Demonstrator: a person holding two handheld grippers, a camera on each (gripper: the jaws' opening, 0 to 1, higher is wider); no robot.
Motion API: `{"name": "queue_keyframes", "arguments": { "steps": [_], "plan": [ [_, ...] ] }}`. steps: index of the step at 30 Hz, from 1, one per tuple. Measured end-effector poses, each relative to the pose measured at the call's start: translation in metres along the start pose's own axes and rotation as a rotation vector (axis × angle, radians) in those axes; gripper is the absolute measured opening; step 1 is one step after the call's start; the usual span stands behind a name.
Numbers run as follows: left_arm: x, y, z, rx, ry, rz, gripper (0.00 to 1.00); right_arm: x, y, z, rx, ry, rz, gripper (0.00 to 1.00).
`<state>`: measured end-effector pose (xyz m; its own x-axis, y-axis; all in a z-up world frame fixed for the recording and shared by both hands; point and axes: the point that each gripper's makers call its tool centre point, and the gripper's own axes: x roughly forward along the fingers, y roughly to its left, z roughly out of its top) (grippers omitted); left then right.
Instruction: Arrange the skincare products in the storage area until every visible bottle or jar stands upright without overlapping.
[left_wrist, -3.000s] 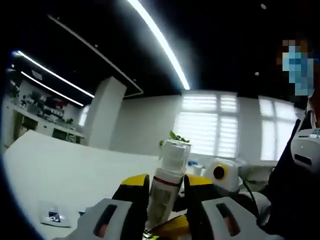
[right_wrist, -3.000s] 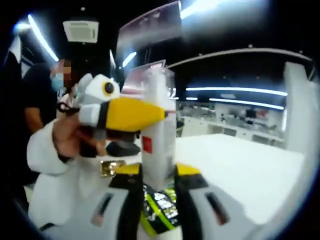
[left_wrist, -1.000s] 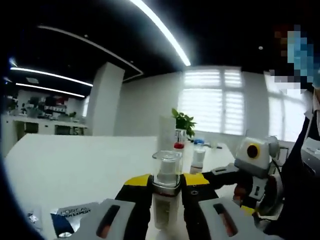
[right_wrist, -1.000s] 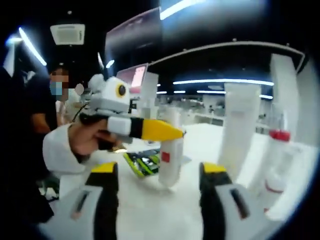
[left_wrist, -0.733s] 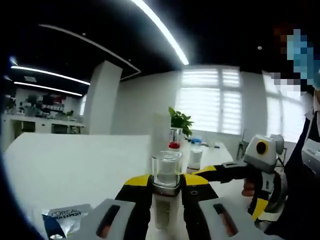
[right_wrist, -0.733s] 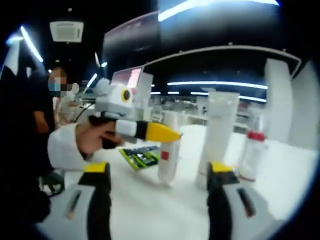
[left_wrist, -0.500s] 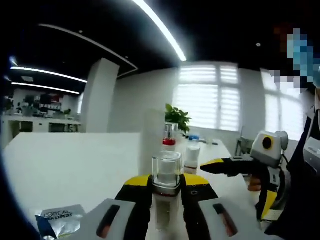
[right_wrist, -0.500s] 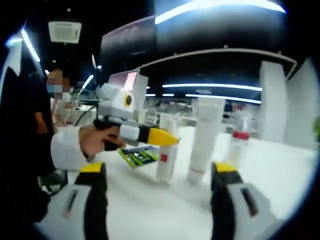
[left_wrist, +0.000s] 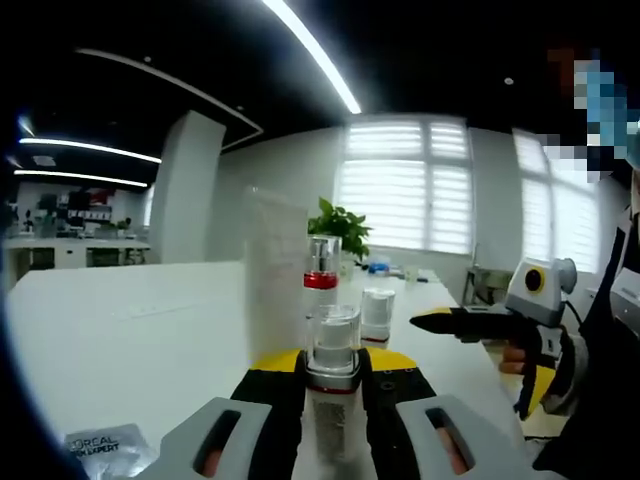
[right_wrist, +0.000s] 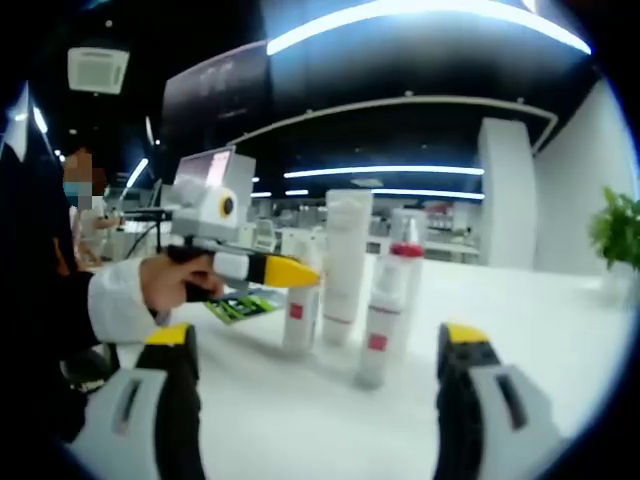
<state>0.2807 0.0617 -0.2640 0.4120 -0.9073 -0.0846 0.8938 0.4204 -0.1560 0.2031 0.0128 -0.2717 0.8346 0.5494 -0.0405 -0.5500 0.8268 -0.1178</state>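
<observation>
My left gripper (left_wrist: 332, 362) is shut on a small pump bottle (left_wrist: 331, 395) with a clear cap and a red label, held upright. Just behind it stand a tall white tube (left_wrist: 274, 272), a bottle with a red collar (left_wrist: 322, 276) and a short white bottle (left_wrist: 377, 314). In the right gripper view the left gripper (right_wrist: 292, 271) holds that pump bottle (right_wrist: 299, 312) on the white table (right_wrist: 300, 420), beside the tube (right_wrist: 346, 262) and the red-collared bottle (right_wrist: 384, 312). My right gripper (right_wrist: 316, 338) is open wide, back from the bottles, nothing between its jaws. It also enters the left gripper view (left_wrist: 440, 322).
A silver sachet (left_wrist: 100, 446) lies at the lower left on the table. A green packet (right_wrist: 236, 305) lies behind the left gripper. A potted plant (left_wrist: 340, 222) stands far back. A person's white sleeve (right_wrist: 115, 295) holds the left gripper.
Three seconds ago both grippers held the pump bottle in the air. The right gripper has let go, opened and drawn back. The left has brought the bottle upright beside the tube.
</observation>
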Motion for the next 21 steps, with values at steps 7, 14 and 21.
{"name": "queue_keyframes", "arguments": {
  "steps": [7, 14, 21],
  "plan": [
    [0.0046, -0.0008, -0.0011, 0.052, 0.014, -0.032, 0.21, -0.0053, -0.0034, -0.0044, 0.011, 0.011, -0.012, 1.0],
    [0.0024, 0.0003, -0.0011, 0.031, 0.003, -0.084, 0.21, -0.0085, -0.0071, -0.0062, 0.01, 0.018, -0.025, 1.0],
    [0.0016, -0.0001, -0.0014, -0.006, -0.033, -0.151, 0.22, -0.006, -0.0066, -0.0076, 0.014, 0.024, -0.021, 0.98]
  ]
}}
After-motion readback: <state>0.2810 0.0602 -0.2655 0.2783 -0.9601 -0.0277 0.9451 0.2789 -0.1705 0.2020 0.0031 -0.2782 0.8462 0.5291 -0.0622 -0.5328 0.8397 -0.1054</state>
